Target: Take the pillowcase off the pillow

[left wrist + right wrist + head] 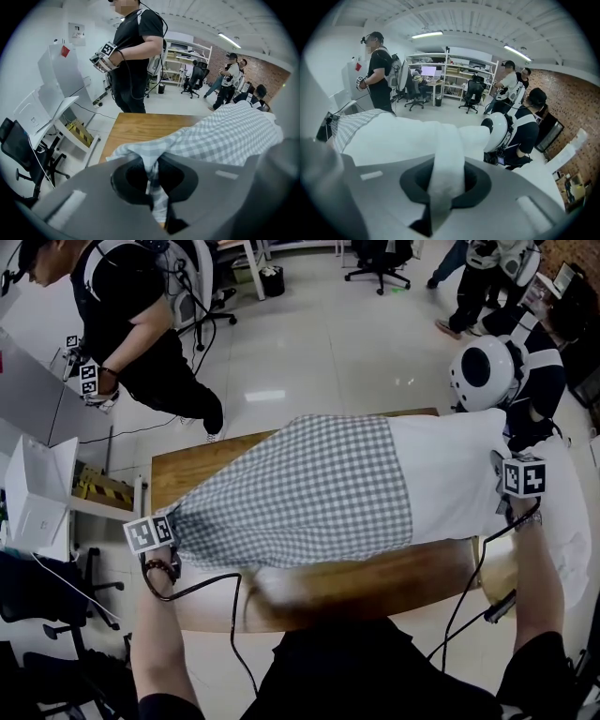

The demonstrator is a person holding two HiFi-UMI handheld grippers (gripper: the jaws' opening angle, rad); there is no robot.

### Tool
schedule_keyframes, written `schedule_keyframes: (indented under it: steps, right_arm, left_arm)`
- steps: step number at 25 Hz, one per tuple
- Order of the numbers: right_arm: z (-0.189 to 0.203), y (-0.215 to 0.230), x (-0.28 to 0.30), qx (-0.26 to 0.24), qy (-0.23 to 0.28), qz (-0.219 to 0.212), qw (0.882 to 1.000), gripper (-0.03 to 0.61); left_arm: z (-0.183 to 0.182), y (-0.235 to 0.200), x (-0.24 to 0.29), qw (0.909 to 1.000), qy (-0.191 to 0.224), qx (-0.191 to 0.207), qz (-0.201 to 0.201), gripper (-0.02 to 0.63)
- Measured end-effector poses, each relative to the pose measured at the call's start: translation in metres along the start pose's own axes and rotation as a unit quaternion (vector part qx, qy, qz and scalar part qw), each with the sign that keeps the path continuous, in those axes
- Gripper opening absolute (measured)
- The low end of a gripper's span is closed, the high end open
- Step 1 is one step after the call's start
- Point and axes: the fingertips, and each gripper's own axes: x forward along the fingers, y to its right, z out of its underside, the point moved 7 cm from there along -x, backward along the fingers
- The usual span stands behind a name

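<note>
Pillow (450,474) lies lengthwise across the wooden table (197,465). The checked pillowcase (309,488) covers its left part, and the white right part is bare.

Left gripper (152,185): jaws pressed together on a bunched corner of the pillowcase, at the left end over the table's edge.

Right gripper (440,187): jaws nipped on a fold of the pillow's white fabric at the right end.

The cloth looks stretched between the two grips.

A person in black (131,315) stands beyond the table's far left corner.
</note>
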Motion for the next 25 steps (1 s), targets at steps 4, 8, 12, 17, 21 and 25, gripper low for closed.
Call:
schedule_keyframes:
  steps: [4, 8, 12, 17, 21, 25]
  right_arm:
    - [0.001, -0.002, 0.013, -0.009, -0.002, -0.010, 1.000, 0.089]
    - [-0.003, -0.001, 0.020, 0.001, -0.004, -0.025, 1.000, 0.240]
    - [-0.011, -0.001, 0.014, -0.009, -0.002, -0.023, 1.000, 0.299]
    - [-0.033, -0.014, -0.010, -0.008, 0.029, -0.046, 0.999, 0.301]
    - [-0.040, -0.035, -0.008, 0.016, 0.028, -0.102, 0.994, 0.403]
    - [-0.033, -0.056, 0.009, 0.019, 0.014, -0.132, 0.991, 0.477]
  left_arm:
    - [0.004, -0.001, 0.010, 1.0000, -0.006, -0.001, 0.005, 0.017]
    - [0.005, 0.003, 0.014, 0.9997, -0.001, -0.004, 0.025, 0.112]
    - [0.002, 0.007, 0.014, 0.9992, 0.007, -0.003, 0.039, 0.229]
    - [-0.008, 0.013, 0.005, 0.9991, 0.025, 0.008, 0.033, 0.322]
    - [-0.021, 0.021, -0.007, 0.9987, 0.046, 0.018, 0.014, 0.365]
    - [-0.032, 0.048, -0.014, 0.9962, 0.061, 0.019, 0.061, 0.365]
